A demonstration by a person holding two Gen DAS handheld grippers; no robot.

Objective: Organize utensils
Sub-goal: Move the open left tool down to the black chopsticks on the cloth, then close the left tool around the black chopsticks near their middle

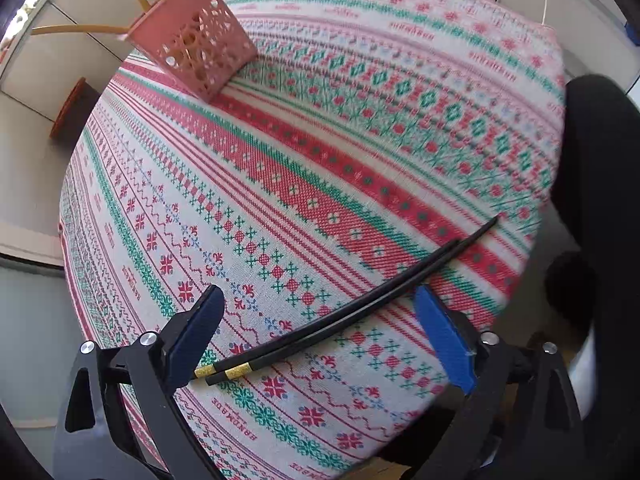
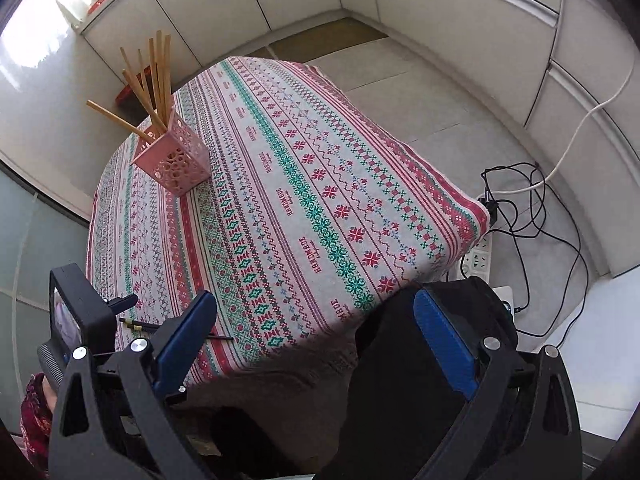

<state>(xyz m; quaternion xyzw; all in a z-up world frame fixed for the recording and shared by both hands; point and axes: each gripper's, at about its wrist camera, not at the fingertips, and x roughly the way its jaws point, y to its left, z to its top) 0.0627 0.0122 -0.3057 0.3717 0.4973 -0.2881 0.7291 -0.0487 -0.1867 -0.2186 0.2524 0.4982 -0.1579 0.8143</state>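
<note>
Black chopsticks (image 1: pixel 344 312) lie loose; pink holder (image 1: pixel 196 46) holds wooden chopsticks (image 2: pixel 154 80).

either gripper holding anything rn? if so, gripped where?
Nothing held. Left gripper is open, straddling the black chopsticks lying on the tablecloth, pads not touching them. Right gripper is open and empty.

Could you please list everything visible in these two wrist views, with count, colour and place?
Black chopsticks: two, black with gold bands, side by side on the table's near edge.
Holder: one, pink, perforated, far left of the table.
Wooden chopsticks: several, tan, standing in the holder.
Tablecloth: one, red, green and white pattern, covering the table.
Power strip: one, white, on the floor with black cables.
Left claw: open, over the black chopsticks.
Right claw: open, at the table's edge.
</note>
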